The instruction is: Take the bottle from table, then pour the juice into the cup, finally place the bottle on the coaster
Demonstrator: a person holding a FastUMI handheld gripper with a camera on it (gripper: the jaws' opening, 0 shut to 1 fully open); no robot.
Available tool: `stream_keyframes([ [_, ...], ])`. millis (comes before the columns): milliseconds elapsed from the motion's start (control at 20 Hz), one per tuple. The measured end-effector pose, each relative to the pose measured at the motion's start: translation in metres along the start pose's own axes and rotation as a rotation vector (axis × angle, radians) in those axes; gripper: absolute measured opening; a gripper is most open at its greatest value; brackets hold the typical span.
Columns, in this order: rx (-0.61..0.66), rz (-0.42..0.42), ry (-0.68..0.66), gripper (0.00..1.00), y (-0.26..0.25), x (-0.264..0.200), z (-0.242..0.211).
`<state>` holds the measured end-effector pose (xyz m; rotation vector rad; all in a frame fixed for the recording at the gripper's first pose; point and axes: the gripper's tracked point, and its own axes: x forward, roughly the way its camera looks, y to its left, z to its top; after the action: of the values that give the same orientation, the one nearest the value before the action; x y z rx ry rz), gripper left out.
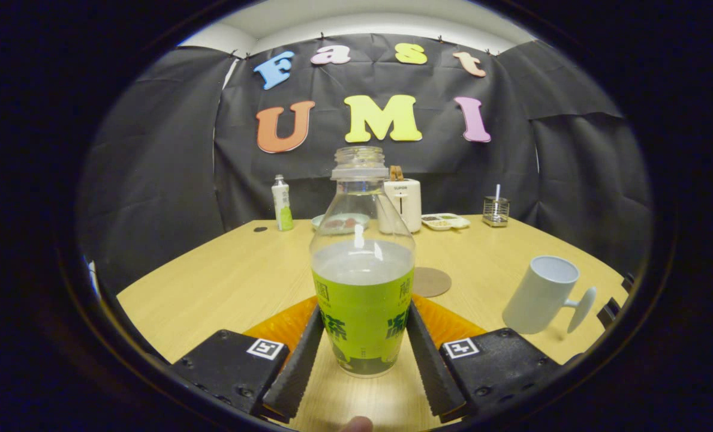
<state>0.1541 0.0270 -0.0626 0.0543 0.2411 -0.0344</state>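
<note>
At the bottom centre of the frame the gripper (pixel 363 354) has its jaws pinching the bottle (pixel 363 282) — one ridged pad pressed on each side of its green-labelled lower body. The bottle stands upright between them, uncapped, its clear upper part showing pale liquid up to roughly the top of the label, and its base appears to sit on or just above the wooden table (pixel 230 282). A fingertip (pixel 356 425) pokes in at the very bottom edge. Just behind the bottle, slightly right of centre, lies a round brown coaster (pixel 433 281), flat on the table. Farther right, at the lower right of the frame, stands a white cup (pixel 541 295) with its handle pointing right, well apart from the bottle. Along the far edge of the table, in the middle of the frame, sit a small white-and-green bottle (pixel 282 206), a shallow plate (pixel 339 222), a white toaster (pixel 403 203), a divided tray (pixel 446 222) and a small wire holder (pixel 496 211) — all before the black cloth wall.
</note>
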Motion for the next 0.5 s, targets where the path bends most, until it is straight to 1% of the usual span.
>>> stream_keyframes([
  [100,0.048,0.037,-0.004,0.81,0.003,-0.005,0.008],
  [250,0.156,0.100,-0.030,0.80,0.003,-0.010,0.029],
  [400,0.264,0.141,-0.060,0.79,-0.005,-0.012,0.051],
  [500,0.312,0.156,-0.090,0.78,-0.011,-0.011,0.062],
])
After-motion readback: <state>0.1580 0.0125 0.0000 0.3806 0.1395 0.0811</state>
